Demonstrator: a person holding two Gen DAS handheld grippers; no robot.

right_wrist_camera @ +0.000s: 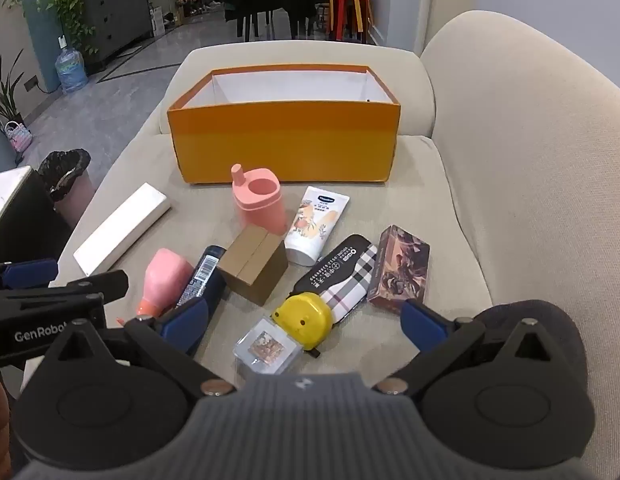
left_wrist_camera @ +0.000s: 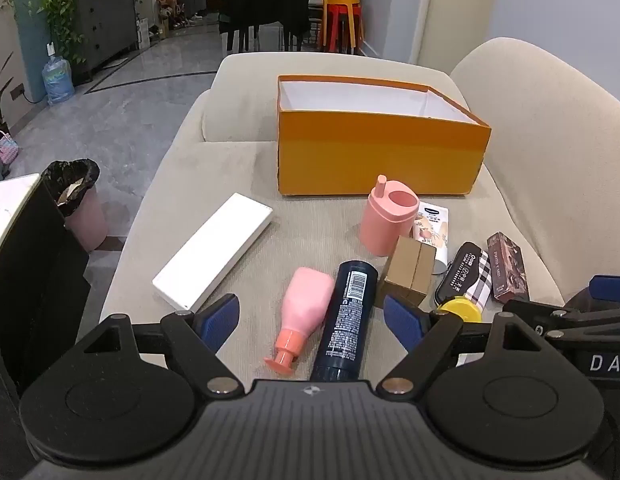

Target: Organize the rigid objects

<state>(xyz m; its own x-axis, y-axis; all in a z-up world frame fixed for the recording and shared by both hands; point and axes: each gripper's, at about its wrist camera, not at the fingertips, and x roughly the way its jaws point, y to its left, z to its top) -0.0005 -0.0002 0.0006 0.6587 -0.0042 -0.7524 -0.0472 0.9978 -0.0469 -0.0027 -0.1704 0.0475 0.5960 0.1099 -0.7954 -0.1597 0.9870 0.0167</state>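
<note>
An open orange box (left_wrist_camera: 379, 152) (right_wrist_camera: 284, 146) with a white inside stands at the far end of a beige sofa seat. In front of it lie a long white box (left_wrist_camera: 214, 250), a pink cup (left_wrist_camera: 385, 220), a brown carton (left_wrist_camera: 409, 270), a pink bottle (left_wrist_camera: 306, 308) and a dark blue bottle (left_wrist_camera: 345, 320). My left gripper (left_wrist_camera: 311, 316) hangs open above the two bottles, touching neither. My right gripper (right_wrist_camera: 304, 318) is open over a yellow tape measure (right_wrist_camera: 304, 318), a plaid case (right_wrist_camera: 341, 276) and a clear small box (right_wrist_camera: 266, 346). A white tube (right_wrist_camera: 315, 224) and a patterned box (right_wrist_camera: 399, 268) lie nearby.
The sofa backrest (right_wrist_camera: 529, 152) rises along the right. Left of the seat is a grey floor with a pink bin lined in black (left_wrist_camera: 76, 200) and a black-sided table (left_wrist_camera: 26, 240). Cabinet, plants, water jug and stools stand far behind.
</note>
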